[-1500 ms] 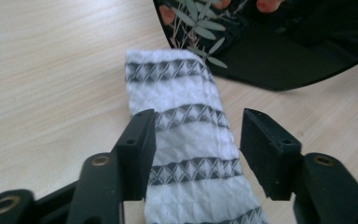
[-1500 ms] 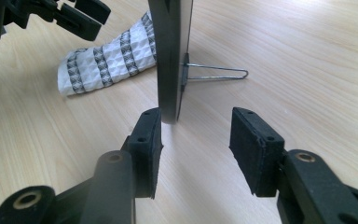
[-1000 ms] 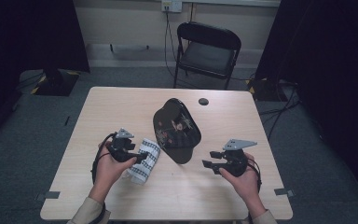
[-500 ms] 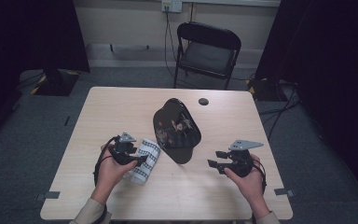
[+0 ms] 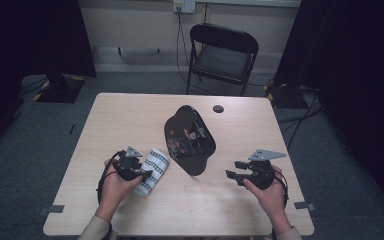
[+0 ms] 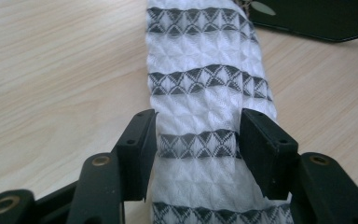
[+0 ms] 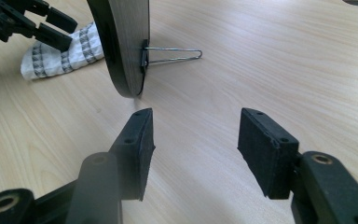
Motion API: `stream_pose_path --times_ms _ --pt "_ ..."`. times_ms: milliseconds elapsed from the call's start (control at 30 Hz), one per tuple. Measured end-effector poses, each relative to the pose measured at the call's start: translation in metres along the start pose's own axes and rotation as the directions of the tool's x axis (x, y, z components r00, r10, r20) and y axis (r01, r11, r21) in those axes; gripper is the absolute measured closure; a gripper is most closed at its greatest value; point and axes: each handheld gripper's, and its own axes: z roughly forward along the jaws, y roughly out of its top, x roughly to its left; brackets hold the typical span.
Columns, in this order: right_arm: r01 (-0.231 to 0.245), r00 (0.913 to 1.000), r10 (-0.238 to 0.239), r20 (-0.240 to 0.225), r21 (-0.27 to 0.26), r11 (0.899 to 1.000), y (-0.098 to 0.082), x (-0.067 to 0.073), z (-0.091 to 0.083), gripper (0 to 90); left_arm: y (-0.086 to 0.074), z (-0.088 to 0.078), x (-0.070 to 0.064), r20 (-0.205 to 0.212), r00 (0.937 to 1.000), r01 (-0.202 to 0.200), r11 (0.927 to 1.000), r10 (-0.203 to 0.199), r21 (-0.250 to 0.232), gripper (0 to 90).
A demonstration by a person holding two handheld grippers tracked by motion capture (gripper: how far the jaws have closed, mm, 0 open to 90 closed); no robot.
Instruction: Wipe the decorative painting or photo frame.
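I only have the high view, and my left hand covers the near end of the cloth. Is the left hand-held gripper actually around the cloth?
Observer: Yes. The cloth lies between the jaws of the left hand-held gripper, which have just been closing. It still looks flat, not pinched.
Operator: What keeps the mirror tilted up?
Observer: A wire prop clipped to the back of the mirror, with its far end on the table.
Operator: Is the right hand-held gripper carrying anything?
Observer: No. The right hand-held gripper has open jaws with nothing between them.
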Motion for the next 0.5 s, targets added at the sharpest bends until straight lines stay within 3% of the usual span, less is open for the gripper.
stream_pose_path --times_ms 500 --pt "-0.015 0.9998 0.015 0.016 0.005 1.0 -0.006 -0.009 -0.001 44.0 -0.012 -0.024 0.016 0.014 0.9987 0.049 0.998 -0.049 -0.039 35.2"
